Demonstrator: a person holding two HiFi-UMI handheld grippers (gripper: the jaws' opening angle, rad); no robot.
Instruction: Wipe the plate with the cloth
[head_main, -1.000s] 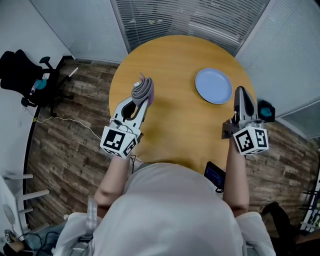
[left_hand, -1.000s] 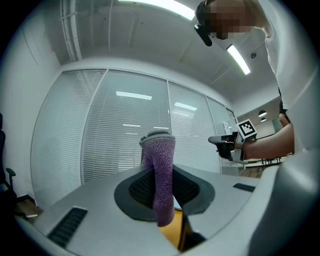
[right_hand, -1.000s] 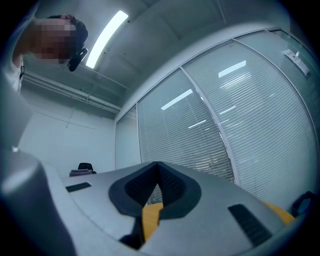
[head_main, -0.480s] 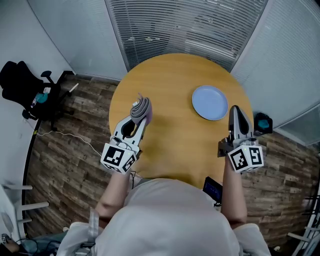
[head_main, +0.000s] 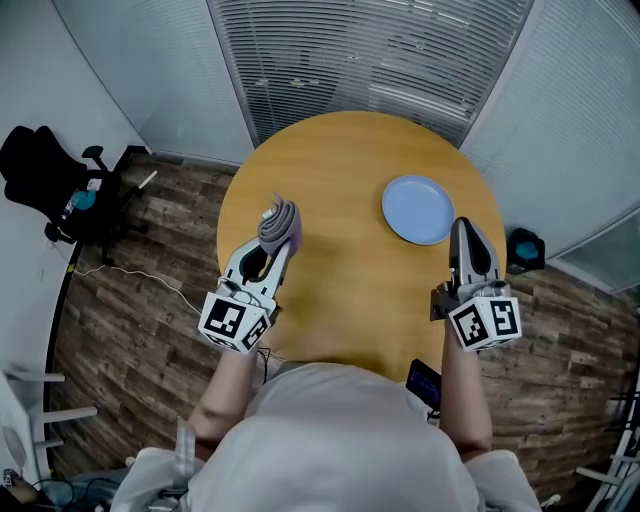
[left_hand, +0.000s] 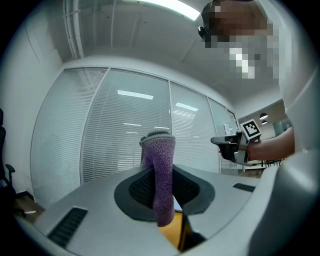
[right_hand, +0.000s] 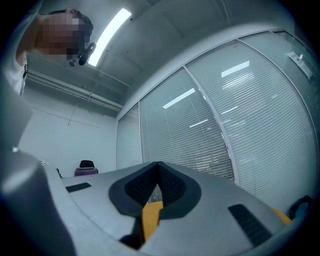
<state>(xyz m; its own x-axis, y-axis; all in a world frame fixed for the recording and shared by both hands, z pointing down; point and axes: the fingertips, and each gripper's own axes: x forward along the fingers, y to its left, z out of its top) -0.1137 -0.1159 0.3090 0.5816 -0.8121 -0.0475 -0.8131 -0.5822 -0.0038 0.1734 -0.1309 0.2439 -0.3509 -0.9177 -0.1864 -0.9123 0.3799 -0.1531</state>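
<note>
Pinching the cloth (head_main: 281, 215) upright between its jaws, the left gripper (head_main: 279, 233) is hanging over the round worktop (head_main: 345, 270) at about 9 o'clock of its disc. The left gripper view is showing the purple-grey knit standing up out of the pads, folded over at the top, with a tail drooping below. Gripping it by the middle like this is leaving a padded fold free at the tip, which I judge is meant to serve as the wiping face.

The plate (head_main: 418, 209), pale blue and bare, is lying flat at about 2 o'clock on the worktop, well apart from the cloth. The right gripper (head_main: 463, 232) is pointing toward it from about 5 o'clock of its rim, just beside it, with its jaws pressed together on nothing; whether it is touching the rim I cannot tell. That placing is suggesting a steadying role, since closed jaws could be bracing the plate against sliding. Wiping is not yet beginning, and the cloth is needing to cross toward 2 o'clock first.
</note>
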